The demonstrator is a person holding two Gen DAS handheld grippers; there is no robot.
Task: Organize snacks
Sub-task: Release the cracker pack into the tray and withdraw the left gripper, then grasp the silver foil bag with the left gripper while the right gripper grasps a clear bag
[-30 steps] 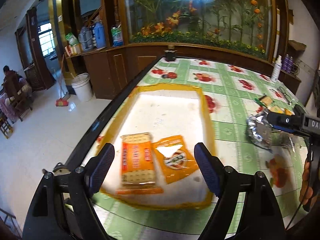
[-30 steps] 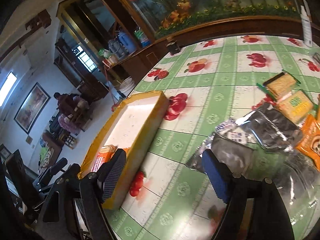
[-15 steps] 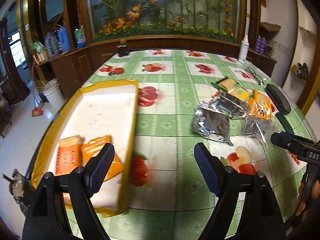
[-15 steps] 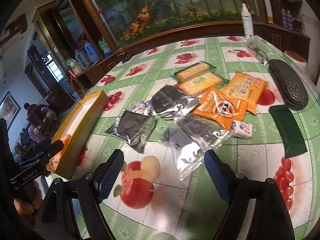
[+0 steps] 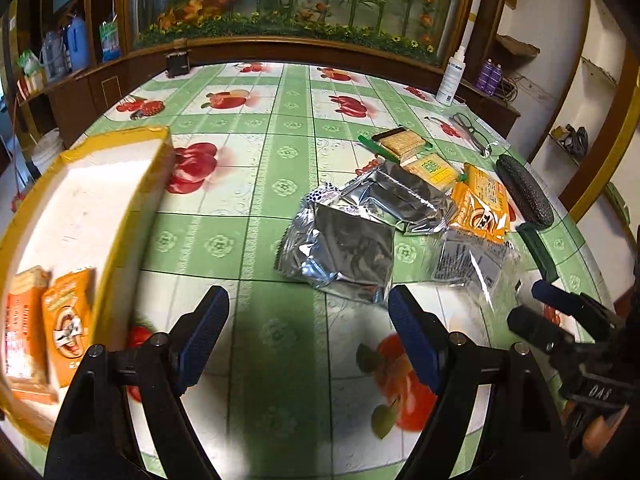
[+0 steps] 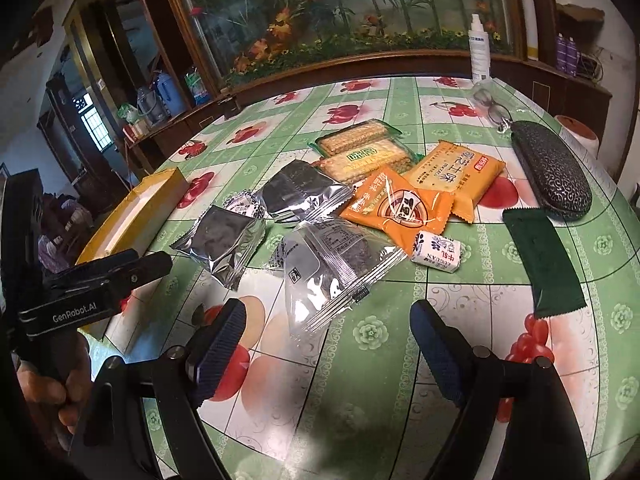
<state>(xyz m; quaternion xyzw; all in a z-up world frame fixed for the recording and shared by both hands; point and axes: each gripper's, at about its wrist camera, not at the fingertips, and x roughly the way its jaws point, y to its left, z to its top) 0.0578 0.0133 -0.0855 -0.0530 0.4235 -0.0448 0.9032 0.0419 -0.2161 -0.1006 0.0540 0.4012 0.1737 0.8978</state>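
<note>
A yellow-rimmed tray at the left holds two orange snack packs; the tray also shows in the right wrist view. A pile of snacks lies mid-table: silver packets, a clear packet, orange packs, cracker packs and a small wrapped candy. My left gripper is open and empty just in front of the silver packet. My right gripper is open and empty just in front of the clear packet.
A dark glasses case, spectacles, a green sachet and a spray bottle lie on the right of the table. The tablecloth is green with fruit prints. A wooden cabinet runs behind.
Both grippers swung right, away from the tray and toward the snack pile, which now lies right ahead of them. Both stayed open and empty.
</note>
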